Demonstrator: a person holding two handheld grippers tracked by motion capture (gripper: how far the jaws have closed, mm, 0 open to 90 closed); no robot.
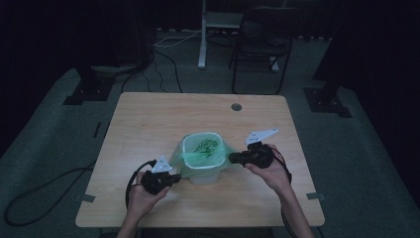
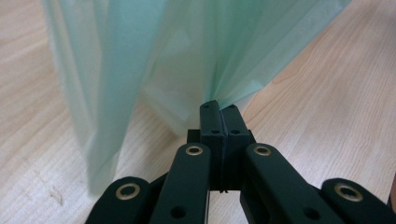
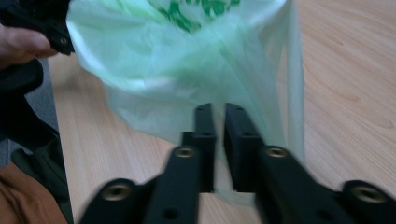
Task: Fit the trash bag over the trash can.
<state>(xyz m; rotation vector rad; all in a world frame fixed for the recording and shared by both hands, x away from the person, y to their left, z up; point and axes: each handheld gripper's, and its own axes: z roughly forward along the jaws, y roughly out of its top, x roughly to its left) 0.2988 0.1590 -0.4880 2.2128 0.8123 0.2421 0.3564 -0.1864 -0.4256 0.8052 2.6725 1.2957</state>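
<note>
L hand (image 1: 143, 196) comes in from near edge, forearm angled up and a bit right, wrist low on the table (image 1: 148, 119). It holds the L gripper (image 1: 174, 177) pointing right toward the bin (image 1: 202, 173), grey plate on top, cable looping off to the left. In the left gripper view the jaws are pressed fully together, w/ a gathered fold of the green bag (image 2: 177, 60) pinched at the tips; film fans up and away from the pinch, hanging over the wood.

Ctr: small white bin stands on the table, nearer the near edge than the far one, between both grippers. Bag (image 1: 198, 156) sits in it, mouth open, dark green print visible inside, edge pulled out over the rim on L and R sides.

R hand (image 1: 272, 173) enters from near right, forearm angled up and left, wrist raised higher than the L one. R gripper (image 1: 231, 157) points left at the bin's right rim, plate tilted up. In the right gripper view the jaws are nearly closed, narrow gap left, bag (image 3: 187, 70) film lying between and behind them; whether they actually clamp it, can't tell, view is blurred. The other hand (image 3: 21, 44) shows far left there.
</note>
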